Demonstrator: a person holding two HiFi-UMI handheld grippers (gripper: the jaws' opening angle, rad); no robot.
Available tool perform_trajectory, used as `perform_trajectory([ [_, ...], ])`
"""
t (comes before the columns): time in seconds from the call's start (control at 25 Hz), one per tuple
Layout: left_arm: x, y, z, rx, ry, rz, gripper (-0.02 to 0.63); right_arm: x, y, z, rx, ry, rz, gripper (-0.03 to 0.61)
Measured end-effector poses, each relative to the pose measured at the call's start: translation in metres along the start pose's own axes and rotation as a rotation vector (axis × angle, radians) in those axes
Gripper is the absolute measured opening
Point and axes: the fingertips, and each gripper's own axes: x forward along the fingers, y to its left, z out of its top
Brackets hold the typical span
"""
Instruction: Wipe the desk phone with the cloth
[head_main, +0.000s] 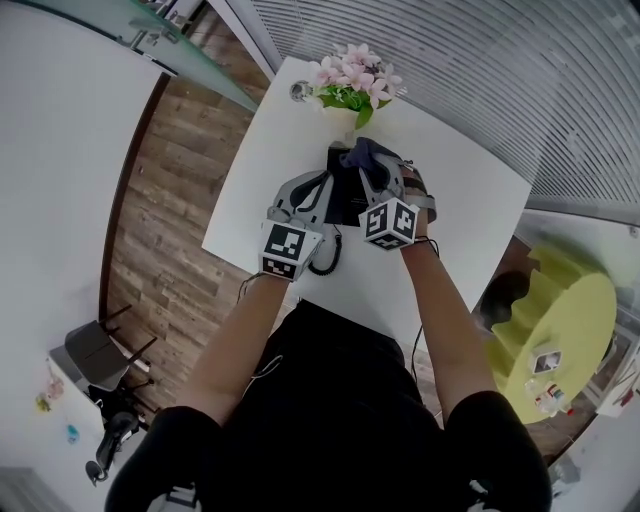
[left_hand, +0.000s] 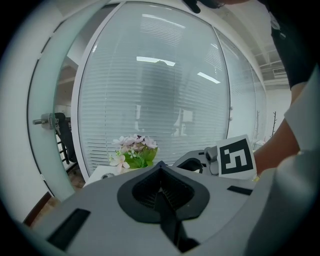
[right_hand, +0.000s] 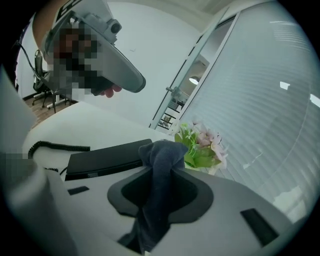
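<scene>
Both bare forearms reach toward 12 o'clock and converge: left forearm (head_main: 240, 335), right forearm (head_main: 445, 310). Left hand-held gripper (left_hand: 161, 192): jaws pressed together, nothing between them. Right hand-held gripper (right_hand: 160, 172), close at its 3 o'clock: jaws clamped on a dark cloth (right_hand: 162, 152), whose fold stands up past the tips.

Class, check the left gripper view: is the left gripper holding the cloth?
No: the left gripper is shut with nothing between its fingers, while the cloth is pinched in the right gripper.
</scene>
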Motion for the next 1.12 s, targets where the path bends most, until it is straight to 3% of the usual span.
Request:
perform_trajectory([
  [0.64, 0.006, -0.006, -0.012, -0.022, 0.007, -0.018, 0.009, -0.001, 0.020, -0.003, -0.036, 0.016, 0.016, 0.099],
  [1.12, 0.001, -0.009, -0.018, -0.027, 0.017, -0.033, 0.009, -0.006, 0.037, -0.010, 0.043, 0.099, 0.141, 0.100],
])
